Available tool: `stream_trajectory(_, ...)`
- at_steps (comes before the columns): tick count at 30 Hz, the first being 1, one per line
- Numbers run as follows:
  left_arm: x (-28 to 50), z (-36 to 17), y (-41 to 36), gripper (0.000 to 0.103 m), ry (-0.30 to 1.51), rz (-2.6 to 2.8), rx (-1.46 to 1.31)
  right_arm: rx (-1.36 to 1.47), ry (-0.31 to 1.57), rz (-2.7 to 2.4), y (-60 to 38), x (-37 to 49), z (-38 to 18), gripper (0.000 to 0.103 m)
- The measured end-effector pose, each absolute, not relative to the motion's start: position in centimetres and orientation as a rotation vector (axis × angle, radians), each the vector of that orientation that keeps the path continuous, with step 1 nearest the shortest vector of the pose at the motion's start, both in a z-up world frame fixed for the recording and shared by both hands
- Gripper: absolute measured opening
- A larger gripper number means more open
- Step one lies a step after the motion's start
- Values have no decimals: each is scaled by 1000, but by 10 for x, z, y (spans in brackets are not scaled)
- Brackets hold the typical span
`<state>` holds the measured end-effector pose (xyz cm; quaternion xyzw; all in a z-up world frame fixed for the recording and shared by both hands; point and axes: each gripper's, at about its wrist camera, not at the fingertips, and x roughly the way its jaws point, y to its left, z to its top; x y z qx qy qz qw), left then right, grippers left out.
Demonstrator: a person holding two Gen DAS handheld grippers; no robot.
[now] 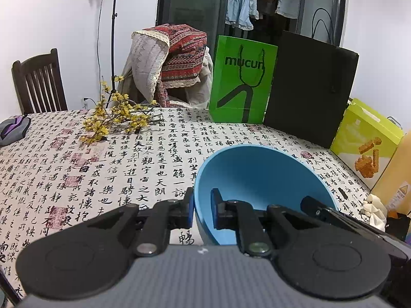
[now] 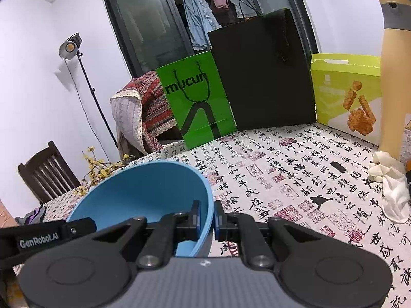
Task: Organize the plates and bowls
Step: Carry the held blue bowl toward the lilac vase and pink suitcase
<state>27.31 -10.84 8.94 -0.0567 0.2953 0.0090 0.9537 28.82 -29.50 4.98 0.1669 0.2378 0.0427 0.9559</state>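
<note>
A blue bowl (image 1: 257, 177) is held between both grippers over the table with the calligraphy cloth (image 1: 77, 169). My left gripper (image 1: 203, 210) is shut on the bowl's left rim, one pad outside and one inside the wall. In the right wrist view the same blue bowl (image 2: 143, 192) sits at the lower left, and my right gripper (image 2: 206, 218) is shut on its right rim. The other gripper's black arm (image 2: 43, 236) shows at the bowl's far side. No plates are in view.
A green paper bag (image 1: 241, 82) and a black bag (image 1: 310, 87) stand at the table's far edge. A yellow-green snack box (image 1: 364, 143), a tall tan bottle (image 2: 395, 77) and a crumpled white glove (image 2: 390, 182) lie at the right. Yellow flower sprigs (image 1: 115, 120) lie at far left by a chair (image 1: 38, 82).
</note>
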Motion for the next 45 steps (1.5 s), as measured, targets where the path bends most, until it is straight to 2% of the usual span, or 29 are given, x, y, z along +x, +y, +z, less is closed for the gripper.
stream_trajectory(45, 245, 91, -44, 13, 588, 160, -181, 298, 498, 237, -227, 286, 51, 10)
